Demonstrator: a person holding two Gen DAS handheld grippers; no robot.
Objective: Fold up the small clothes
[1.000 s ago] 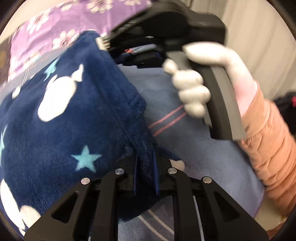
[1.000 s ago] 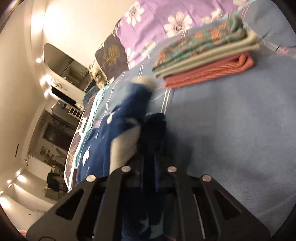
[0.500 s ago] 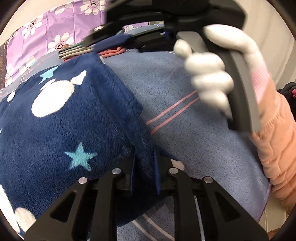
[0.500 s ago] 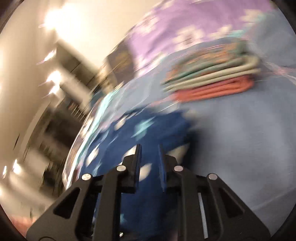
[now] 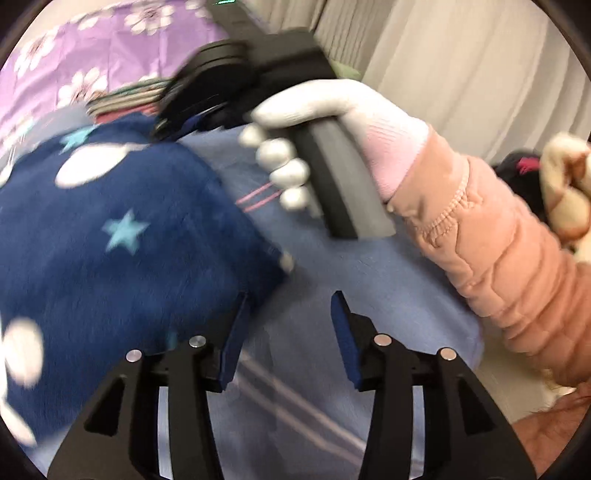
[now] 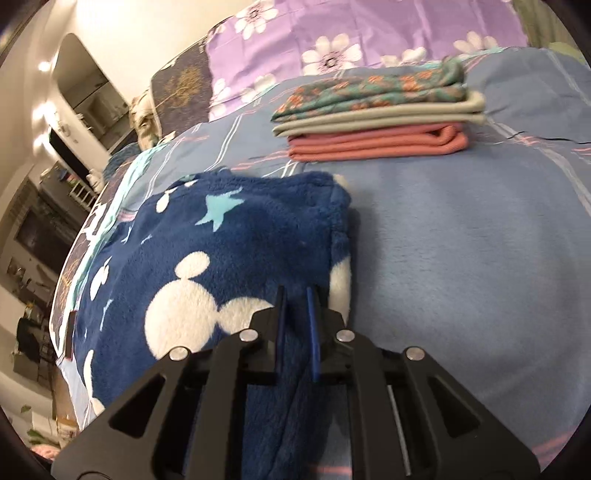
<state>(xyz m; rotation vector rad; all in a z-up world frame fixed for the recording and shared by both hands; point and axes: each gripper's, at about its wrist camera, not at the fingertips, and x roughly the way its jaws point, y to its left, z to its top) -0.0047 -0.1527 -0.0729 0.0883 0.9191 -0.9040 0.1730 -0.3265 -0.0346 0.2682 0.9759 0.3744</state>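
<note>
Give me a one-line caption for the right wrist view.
Right gripper nearly shut over blue fleece on the bed, folded stack behind.

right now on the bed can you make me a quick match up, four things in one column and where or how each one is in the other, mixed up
Things:
1. navy fleece garment
2. folded stack
3. left gripper
4. purple floral cover

States:
A. behind the folded clothes
B. jaws apart, nothing between them
C. spread on the blue sheet, white shapes and stars
D. three pieces piled, salmon-pink at the bottom

Pairs: 1-C, 2-D, 3-B, 4-A
</note>
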